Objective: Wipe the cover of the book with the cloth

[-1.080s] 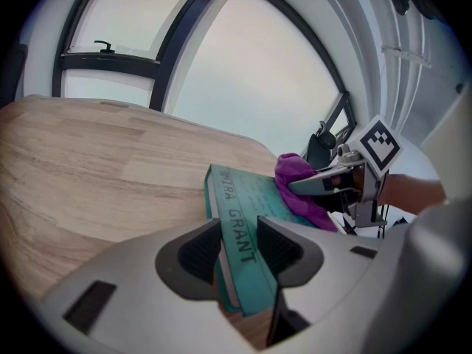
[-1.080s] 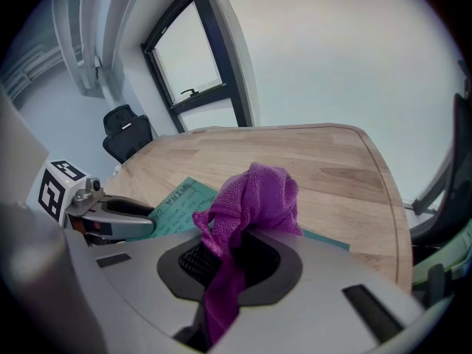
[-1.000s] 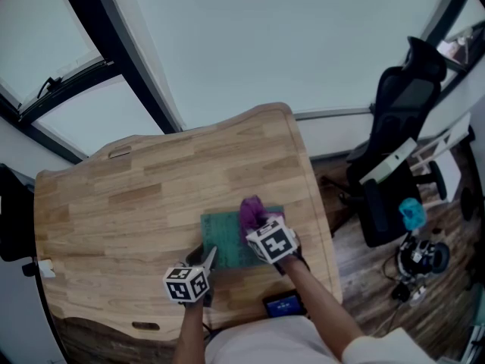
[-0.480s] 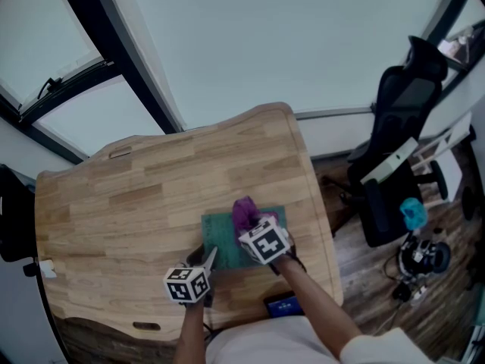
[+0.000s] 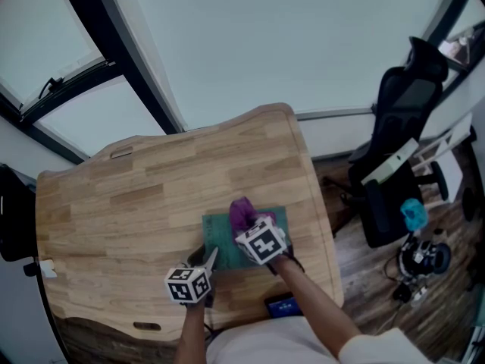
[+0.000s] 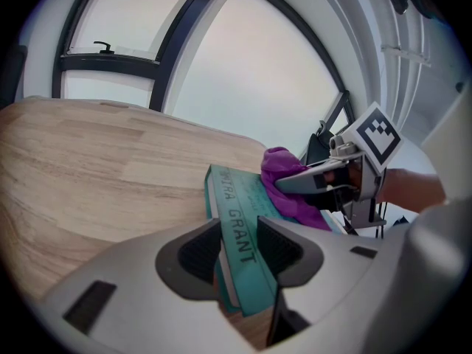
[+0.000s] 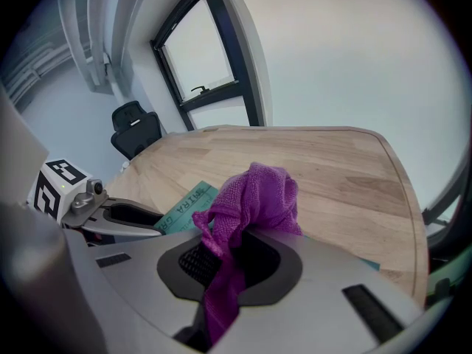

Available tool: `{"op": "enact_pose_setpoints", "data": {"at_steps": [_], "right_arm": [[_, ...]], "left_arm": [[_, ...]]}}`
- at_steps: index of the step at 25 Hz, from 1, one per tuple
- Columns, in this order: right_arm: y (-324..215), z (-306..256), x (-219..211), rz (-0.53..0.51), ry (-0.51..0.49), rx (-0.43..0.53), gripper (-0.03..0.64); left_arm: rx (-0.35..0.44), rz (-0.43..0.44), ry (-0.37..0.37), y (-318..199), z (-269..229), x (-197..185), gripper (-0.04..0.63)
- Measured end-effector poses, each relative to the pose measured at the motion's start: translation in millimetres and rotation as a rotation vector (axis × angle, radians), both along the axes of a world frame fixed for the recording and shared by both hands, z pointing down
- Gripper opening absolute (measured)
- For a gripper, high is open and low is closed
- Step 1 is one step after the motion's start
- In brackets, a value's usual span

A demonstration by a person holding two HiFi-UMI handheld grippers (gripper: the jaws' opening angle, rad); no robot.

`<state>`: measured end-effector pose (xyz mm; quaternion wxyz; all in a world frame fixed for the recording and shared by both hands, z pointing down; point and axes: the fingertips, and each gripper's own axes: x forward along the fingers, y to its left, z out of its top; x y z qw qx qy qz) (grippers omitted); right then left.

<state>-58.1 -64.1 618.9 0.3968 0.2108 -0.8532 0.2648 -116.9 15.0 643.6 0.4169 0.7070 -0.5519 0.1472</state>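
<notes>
Left gripper (image 6: pixel 240 245) had its 2 jaws clamped on the edge of the thin teal book (image 6: pixel 237 211), right gripper (image 7: pixel 236 258) pinched a crumpled purple cloth (image 7: pixel 254 196) sitting on its cover.

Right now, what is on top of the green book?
A purple cloth, gripped by the right gripper, rests on the book cover. The cover beneath it is hidden.
</notes>
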Motion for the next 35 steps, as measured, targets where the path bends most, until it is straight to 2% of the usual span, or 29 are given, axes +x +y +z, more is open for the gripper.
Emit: {"op": "enact_pose_setpoints", "data": {"at_steps": [35], "right_arm": [[13.1, 1.3, -40.4, -0.092, -0.009, -0.021, 0.041]], "left_arm": [[0.005, 0.003, 0.008, 0.2, 0.0, -0.3, 0.158]]}}
